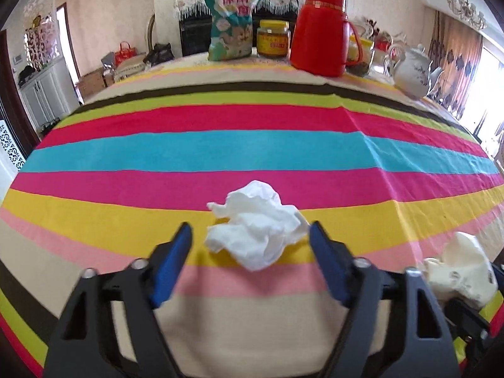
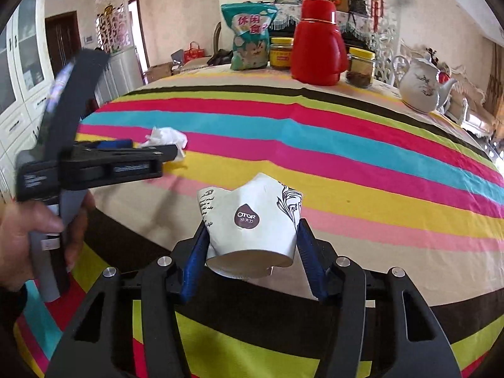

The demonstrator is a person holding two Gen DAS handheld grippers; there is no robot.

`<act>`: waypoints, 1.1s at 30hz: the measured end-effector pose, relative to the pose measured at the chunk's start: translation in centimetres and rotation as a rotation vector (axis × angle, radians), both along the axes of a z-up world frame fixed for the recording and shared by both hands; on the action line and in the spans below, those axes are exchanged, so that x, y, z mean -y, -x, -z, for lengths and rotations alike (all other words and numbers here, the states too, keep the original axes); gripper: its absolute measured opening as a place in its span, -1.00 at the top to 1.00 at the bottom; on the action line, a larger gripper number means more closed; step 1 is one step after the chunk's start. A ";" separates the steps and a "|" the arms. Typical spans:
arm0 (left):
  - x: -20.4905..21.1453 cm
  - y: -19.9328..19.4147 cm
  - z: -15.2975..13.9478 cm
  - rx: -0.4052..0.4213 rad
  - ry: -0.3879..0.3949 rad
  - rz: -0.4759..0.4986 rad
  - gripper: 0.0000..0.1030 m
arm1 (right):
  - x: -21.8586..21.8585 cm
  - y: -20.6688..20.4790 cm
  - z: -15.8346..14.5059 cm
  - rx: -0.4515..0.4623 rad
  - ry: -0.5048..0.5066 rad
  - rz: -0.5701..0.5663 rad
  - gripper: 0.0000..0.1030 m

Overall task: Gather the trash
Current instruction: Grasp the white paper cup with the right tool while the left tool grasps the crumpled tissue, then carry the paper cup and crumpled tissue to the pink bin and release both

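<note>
A crumpled white tissue (image 1: pixel 256 225) lies on the striped tablecloth (image 1: pixel 252 148). My left gripper (image 1: pixel 250 236) is open, its blue fingers on either side of the tissue, just short of touching it. The tissue also shows in the right wrist view (image 2: pixel 167 140), behind the left gripper (image 2: pixel 151 152). My right gripper (image 2: pixel 252 236) is shut on a crushed white paper cup (image 2: pixel 252 220) and holds it above the table's near edge. The cup also shows at the lower right of the left wrist view (image 1: pixel 463 267).
At the table's far side stand a teal snack bag (image 1: pixel 231 19), a yellow-lidded jar (image 1: pixel 272 37), a red thermos (image 1: pixel 323 28), a second jar (image 2: pixel 360 67) and a white teapot (image 1: pixel 411 71). The tablecloth hangs over the near edge (image 2: pixel 252 330).
</note>
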State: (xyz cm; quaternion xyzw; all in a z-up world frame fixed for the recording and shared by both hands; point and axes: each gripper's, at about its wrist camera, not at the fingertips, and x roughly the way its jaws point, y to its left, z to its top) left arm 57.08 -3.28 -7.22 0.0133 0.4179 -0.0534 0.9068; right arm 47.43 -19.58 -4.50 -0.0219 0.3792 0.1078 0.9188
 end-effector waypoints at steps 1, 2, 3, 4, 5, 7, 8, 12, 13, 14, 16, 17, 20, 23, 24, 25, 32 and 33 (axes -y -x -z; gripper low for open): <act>0.0 -0.3 0.3 -0.011 0.003 -0.001 -0.06 | 0.1 0.0 -0.1 0.003 -0.002 0.003 -0.03; 0.0 -0.5 0.5 -0.022 0.006 -0.003 0.04 | 0.1 0.1 -0.2 0.005 -0.005 0.002 -0.03; -0.1 -0.7 0.6 -0.029 0.011 -0.005 0.20 | 0.2 0.3 -0.3 0.008 -0.007 0.003 -0.03; -0.2 -0.5 0.6 -0.025 0.016 -0.004 0.39 | 0.2 0.4 -0.4 0.010 -0.010 0.003 -0.03; -0.1 -0.3 0.5 -0.020 0.018 0.001 0.49 | 0.2 0.5 -0.5 0.011 -0.013 0.002 -0.03; -0.2 0.4 0.2 -0.009 0.026 0.018 0.66 | 0.2 0.7 -0.6 0.018 -0.014 0.002 -0.03; -0.1 1.0 0.0 -0.002 0.026 0.029 0.67 | 0.2 0.8 -0.6 0.021 -0.016 0.004 -0.03; 0.0 4.2 -0.3 0.040 -0.003 0.058 0.72 | 0.2 1.1 -0.3 0.016 -0.040 0.021 -0.03; -0.1 4.8 -0.4 0.042 0.003 0.060 0.72 | 0.1 1.4 -0.3 0.012 -0.046 0.022 -0.03; -0.3 5.6 -0.5 0.047 0.013 0.062 0.72 | -0.1 1.6 -0.2 0.012 -0.047 0.022 -0.03; -0.8 7.5 -0.8 0.062 0.027 0.063 0.72 | -0.5 2.2 -0.3 0.015 -0.048 0.021 -0.03; -0.9 8.1 -0.9 0.065 0.029 0.066 0.72 | -0.7 2.7 -0.5 0.017 -0.052 0.017 -0.03; -1.5 10.9 -1.3 0.085 0.044 0.069 0.72 | -1.6 4.1 -1.1 0.034 -0.047 0.005 -0.03; -2.3 13.4 -1.7 0.102 0.069 0.064 0.72 | -2.3 5.8 -1.7 0.051 -0.043 -0.007 -0.03; -2.4 14.0 -1.8 0.110 0.071 0.064 0.72 | -2.5 6.4 -1.9 0.056 -0.042 -0.011 -0.03; -2.7 15.2 -2.0 0.122 0.075 0.064 0.72 | -2.8 7.1 -2.0 0.062 -0.041 -0.015 -0.03; -4.0 21.3 -3.3 0.189 0.105 0.066 0.72 | -4.0 11.4 -3.1 0.104 -0.059 -0.031 -0.03; -4.4 22.4 -3.7 0.201 0.122 0.062 0.72 | -4.2 12.1 -3.3 0.112 -0.067 -0.034 -0.03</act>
